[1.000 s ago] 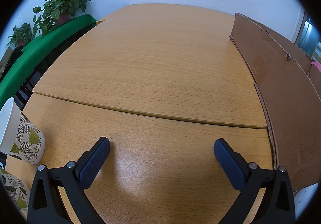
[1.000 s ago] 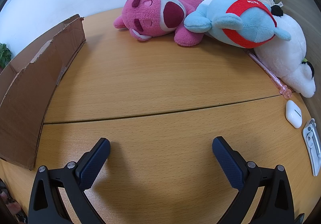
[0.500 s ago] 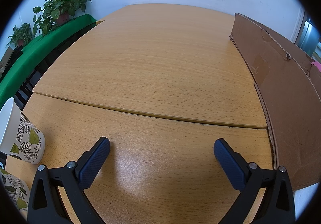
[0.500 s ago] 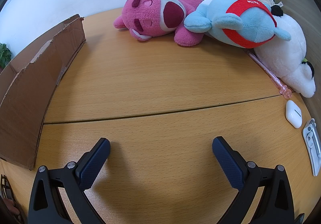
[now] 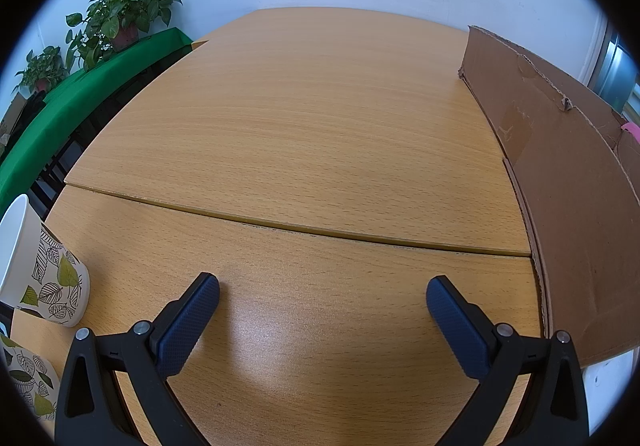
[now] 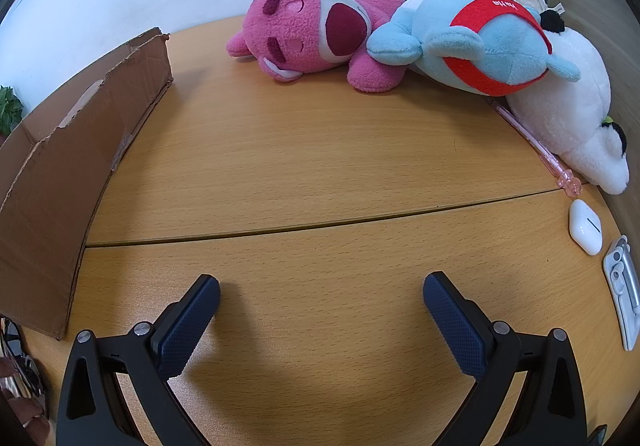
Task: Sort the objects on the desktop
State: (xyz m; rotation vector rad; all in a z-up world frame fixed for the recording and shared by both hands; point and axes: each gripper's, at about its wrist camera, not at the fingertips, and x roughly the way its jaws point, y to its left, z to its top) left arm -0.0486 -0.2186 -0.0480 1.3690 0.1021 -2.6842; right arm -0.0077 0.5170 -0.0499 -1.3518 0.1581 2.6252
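Both our grippers, left gripper (image 5: 322, 296) and right gripper (image 6: 321, 292), sit spread and empty, sorting seemingly unstarted; next we probably reach the pink plush (image 6: 316, 32) top centre, cardboard box (image 6: 76, 154) at left.

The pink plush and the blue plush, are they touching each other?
Touching. The right wrist view shows the blue plush pressed against the pink plush, with no table visible between them.

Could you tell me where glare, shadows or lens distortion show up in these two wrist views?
Left wrist: a soft sheen on the table between the open fingers; fisheye bends the seam. Right wrist: no glare, dark finger shadows on the wood; the box wall bows.
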